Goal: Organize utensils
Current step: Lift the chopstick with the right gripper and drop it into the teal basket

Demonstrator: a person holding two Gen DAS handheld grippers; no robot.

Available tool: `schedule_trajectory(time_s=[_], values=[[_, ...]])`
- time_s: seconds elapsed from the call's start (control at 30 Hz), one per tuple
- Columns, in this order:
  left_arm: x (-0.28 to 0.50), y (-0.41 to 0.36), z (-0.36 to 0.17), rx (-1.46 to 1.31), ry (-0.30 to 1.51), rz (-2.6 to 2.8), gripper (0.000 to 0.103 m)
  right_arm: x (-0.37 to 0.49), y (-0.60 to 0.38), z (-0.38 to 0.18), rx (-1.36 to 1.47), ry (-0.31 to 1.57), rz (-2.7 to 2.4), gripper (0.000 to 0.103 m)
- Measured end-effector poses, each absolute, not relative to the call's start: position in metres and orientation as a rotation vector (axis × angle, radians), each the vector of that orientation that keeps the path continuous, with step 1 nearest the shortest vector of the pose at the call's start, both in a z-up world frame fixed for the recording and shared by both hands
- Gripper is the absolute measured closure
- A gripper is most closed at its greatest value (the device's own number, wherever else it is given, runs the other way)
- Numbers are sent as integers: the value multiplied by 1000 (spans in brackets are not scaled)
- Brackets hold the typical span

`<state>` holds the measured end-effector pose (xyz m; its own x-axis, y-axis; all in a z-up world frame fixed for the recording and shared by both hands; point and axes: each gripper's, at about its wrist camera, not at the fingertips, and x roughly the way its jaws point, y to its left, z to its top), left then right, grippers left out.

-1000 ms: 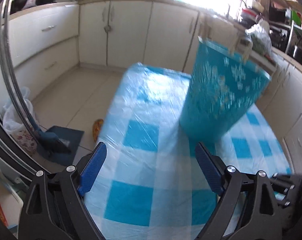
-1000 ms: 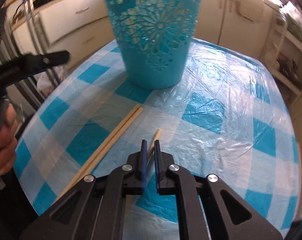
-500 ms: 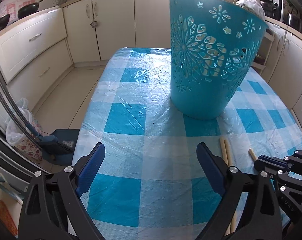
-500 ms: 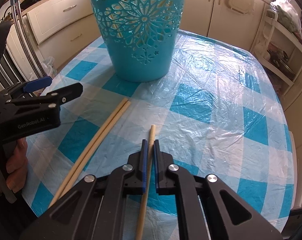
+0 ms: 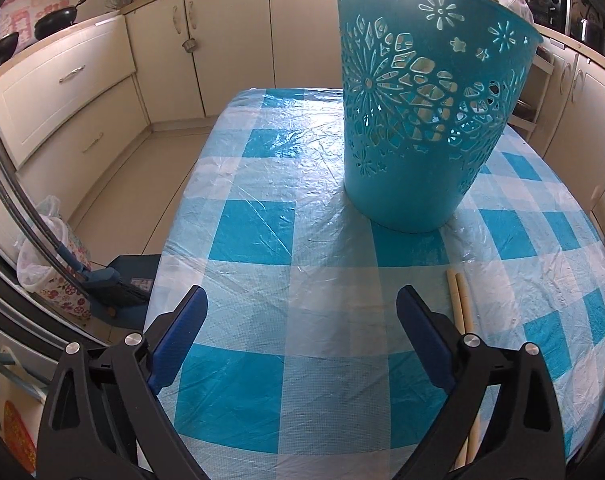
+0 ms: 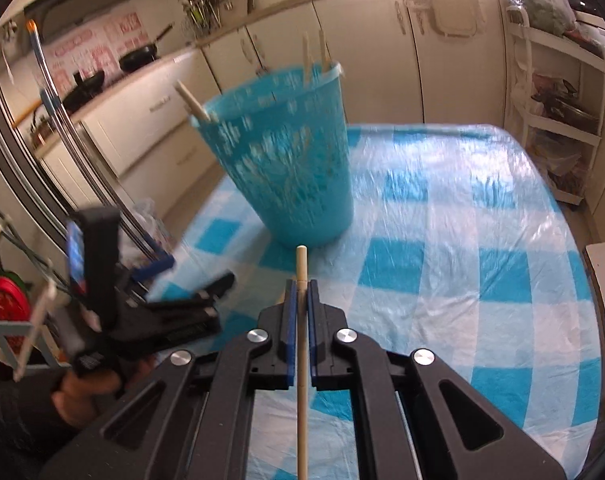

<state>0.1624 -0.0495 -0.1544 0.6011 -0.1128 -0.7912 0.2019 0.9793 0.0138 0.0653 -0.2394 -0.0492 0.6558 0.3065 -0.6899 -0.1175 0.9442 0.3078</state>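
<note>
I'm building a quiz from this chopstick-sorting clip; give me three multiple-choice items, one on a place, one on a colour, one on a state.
1. Where do the two loose chopsticks lie?
A. on the checked tablecloth, nearer the camera than the basket
B. on the floor
C. across the basket's rim

2. What colour is the basket?
A. red
B. turquoise
C. white

3. How is the right gripper?
A. wide open, empty
B. out of view
C. shut on a chopstick

Answers:
1 A, the left wrist view shows them side by side on the cloth, short of the basket.
2 B, both views show a turquoise cut-out wall.
3 C, the stick runs between its closed pads.
</note>
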Motion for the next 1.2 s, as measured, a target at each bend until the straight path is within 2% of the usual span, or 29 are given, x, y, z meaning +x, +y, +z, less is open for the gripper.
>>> schedule_trajectory(time_s=[0.4, 0.63, 0.9, 1.2], values=[[163, -50, -156, 104, 915, -184, 10, 106, -244, 59, 319, 529, 298, 97], [164, -50, -157, 100, 918, -189, 9, 153, -240, 94, 357, 350, 235, 97], [165, -52, -160, 104, 925, -197, 9, 200, -229, 75, 315, 230, 28, 97], [167, -52, -160, 106, 934, -198, 8, 212, -224, 24, 277, 361, 18, 97]])
